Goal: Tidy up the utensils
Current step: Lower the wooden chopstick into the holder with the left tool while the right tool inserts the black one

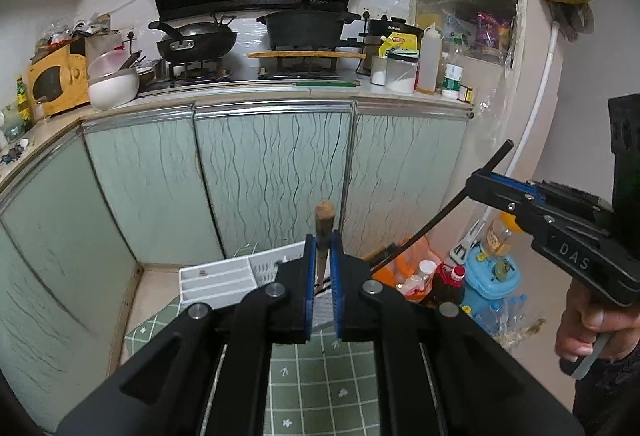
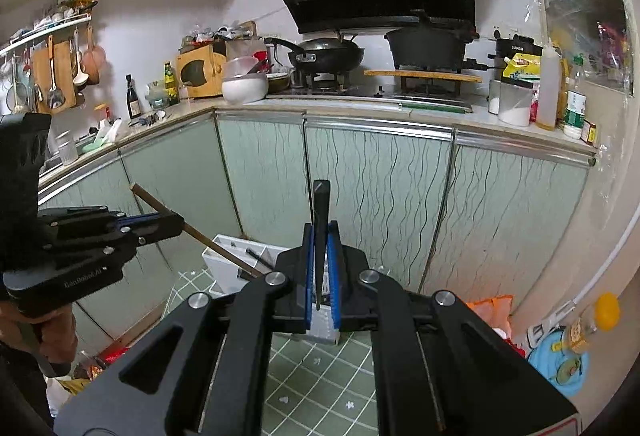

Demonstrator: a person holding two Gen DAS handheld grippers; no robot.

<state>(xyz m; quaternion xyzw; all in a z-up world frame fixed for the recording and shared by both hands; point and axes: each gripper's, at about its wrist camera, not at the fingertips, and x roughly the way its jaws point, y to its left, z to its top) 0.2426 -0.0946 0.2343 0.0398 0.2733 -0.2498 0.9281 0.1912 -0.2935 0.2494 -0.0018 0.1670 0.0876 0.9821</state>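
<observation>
My left gripper is shut on a brown wooden chopstick that points up and forward above the white utensil organizer tray. The same gripper and chopstick show at the left of the right wrist view. My right gripper is shut on a black chopstick, held upright above the tray. It shows at the right of the left wrist view, with the black chopstick slanting down to the left. The tray sits on a green checked cloth.
Pale green cabinet doors stand just behind the tray. The counter above carries a wok, a black pot, bowls and bottles. Bottles, an orange bag and a blue toy crowd the floor at the right.
</observation>
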